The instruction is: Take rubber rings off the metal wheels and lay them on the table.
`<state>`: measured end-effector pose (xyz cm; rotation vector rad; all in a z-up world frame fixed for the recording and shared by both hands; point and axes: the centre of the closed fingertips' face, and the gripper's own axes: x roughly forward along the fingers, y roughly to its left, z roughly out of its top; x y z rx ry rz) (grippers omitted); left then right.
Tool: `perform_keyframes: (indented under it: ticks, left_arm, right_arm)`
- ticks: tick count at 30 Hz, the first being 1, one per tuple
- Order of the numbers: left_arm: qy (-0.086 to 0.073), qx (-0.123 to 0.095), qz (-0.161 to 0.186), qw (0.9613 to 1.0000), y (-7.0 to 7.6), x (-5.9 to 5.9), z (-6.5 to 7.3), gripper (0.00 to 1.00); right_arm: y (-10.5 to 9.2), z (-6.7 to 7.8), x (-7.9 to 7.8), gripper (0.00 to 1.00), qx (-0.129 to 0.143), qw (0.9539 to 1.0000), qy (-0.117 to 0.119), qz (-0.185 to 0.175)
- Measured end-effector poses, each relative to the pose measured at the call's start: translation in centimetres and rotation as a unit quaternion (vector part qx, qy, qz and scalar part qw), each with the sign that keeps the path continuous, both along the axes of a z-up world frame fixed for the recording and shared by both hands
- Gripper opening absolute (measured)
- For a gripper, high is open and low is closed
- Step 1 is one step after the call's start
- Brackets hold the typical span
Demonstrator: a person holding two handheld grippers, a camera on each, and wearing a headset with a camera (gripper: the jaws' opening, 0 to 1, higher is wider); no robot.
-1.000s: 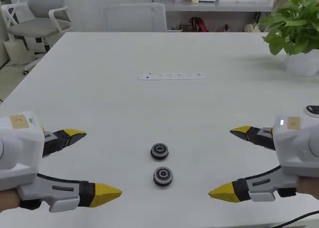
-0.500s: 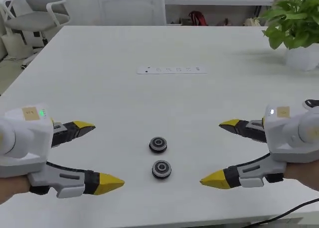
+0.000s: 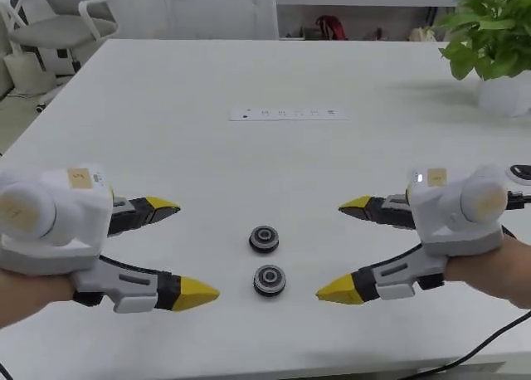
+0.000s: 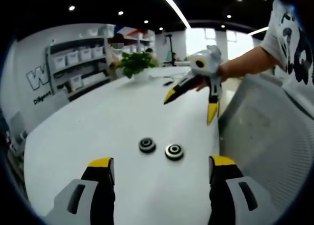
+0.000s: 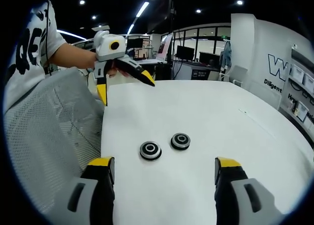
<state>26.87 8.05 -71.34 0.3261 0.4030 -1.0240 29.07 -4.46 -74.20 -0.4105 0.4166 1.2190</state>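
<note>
Metal wheels point(image 3: 264, 239) point(image 3: 270, 280) in all views; mesh chair point(image 4: 265, 122) in gripper views

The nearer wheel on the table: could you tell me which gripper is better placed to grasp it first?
Right, narrowly. The right gripper and left gripper are both open and flank the nearer wheel about evenly, but in the head view the right one's lower tip looks slightly closer to it.
</note>
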Motion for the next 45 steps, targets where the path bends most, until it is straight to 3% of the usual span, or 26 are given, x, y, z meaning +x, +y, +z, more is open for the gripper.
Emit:
perform_keyframes:
  ticks: [5, 18, 23, 29, 32, 45]
  left_arm:
    - [0.005, 0.005, -0.011, 0.9999, -0.4, 0.1, -0.5, 0.77]
    - [0.011, 0.009, -0.025, 0.9996, -1.1, 0.5, -1.2, 0.71]
    - [0.005, 0.018, -0.029, 0.9994, -1.4, 0.8, -1.6, 0.69]
    - [0.017, 0.014, -0.034, 0.9992, -2.0, 1.1, -2.3, 0.66]
    - [0.030, -0.010, -0.029, 0.9991, -2.4, 1.2, -1.9, 0.64]
    - [0.040, 0.006, -0.049, 0.9980, -3.7, 1.2, -3.1, 0.58]
  right_arm:
    - [0.7, -0.6, -0.2, 0.78, -0.012, 0.9997, 0.003, 0.021]
    - [2.0, -1.5, -0.3, 0.70, -0.015, 0.9988, 0.019, 0.042]
    - [2.1, -1.9, -0.1, 0.65, -0.013, 0.9987, 0.027, 0.042]
    - [2.1, -2.5, 0.1, 0.61, -0.018, 0.9984, 0.031, 0.044]
    - [2.2, -2.7, 0.1, 0.57, -0.017, 0.9981, 0.041, 0.042]
    - [2.7, -3.6, -0.2, 0.50, -0.027, 0.9968, 0.053, 0.054]
